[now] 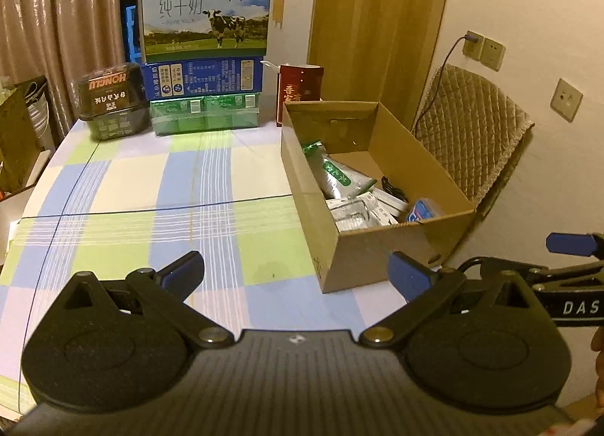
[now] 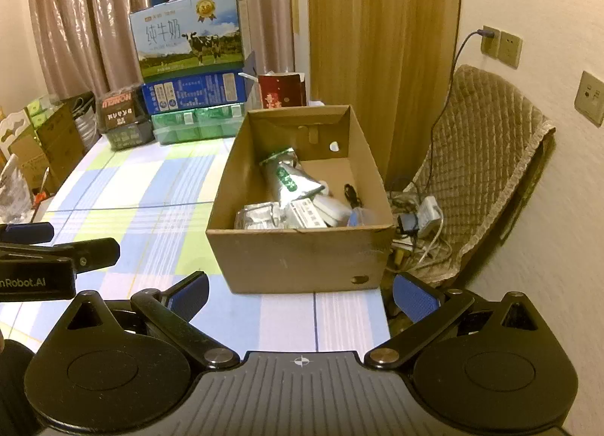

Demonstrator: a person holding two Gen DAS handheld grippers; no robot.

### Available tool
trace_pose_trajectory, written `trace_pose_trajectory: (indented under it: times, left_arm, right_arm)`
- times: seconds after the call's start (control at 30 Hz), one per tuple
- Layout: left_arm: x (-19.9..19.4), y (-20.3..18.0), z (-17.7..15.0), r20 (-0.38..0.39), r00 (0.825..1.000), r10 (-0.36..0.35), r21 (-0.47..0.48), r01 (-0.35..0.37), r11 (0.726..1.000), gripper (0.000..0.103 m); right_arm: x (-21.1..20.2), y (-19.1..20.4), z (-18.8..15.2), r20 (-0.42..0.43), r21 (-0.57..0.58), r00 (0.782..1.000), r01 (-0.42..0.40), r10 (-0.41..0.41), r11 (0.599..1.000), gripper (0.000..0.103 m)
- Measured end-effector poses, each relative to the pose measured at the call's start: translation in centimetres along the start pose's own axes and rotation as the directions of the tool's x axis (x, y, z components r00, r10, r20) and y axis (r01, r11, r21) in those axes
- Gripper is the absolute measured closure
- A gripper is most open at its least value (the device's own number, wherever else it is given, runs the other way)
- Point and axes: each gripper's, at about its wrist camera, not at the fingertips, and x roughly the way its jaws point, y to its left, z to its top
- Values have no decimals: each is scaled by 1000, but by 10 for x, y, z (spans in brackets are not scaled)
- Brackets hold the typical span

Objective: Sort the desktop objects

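Ahead of your right gripper point(image 2: 300, 294), just beyond its spread, empty fingers, sits 1 open cardboard box point(image 2: 302, 254). It holds 1 silver pouch with a green label point(image 2: 290, 181), several foil packets point(image 2: 260, 217), 1 black cable point(image 2: 351, 192) and 1 blue-lidded item point(image 1: 424, 209). Your left gripper point(image 1: 296, 273) is also spread wide, holding nothing, with the box off its right finger. Bare checked tablecloth point(image 1: 151, 190) lies ahead of the left fingers. The table edge runs just right of the box. Far ahead, 3 milk cartons point(image 1: 205, 58) are stacked.
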Motion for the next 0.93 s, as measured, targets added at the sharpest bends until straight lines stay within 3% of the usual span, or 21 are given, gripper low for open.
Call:
trace_pose_trajectory:
  times: [0.93]
  left_arm:
    - [6, -15, -8, 7, 1000, -28, 14, 28, 1000, 1]
  right_arm:
    - [-2, -7, -2, 3, 28, 1000, 7, -7, 1000, 2]
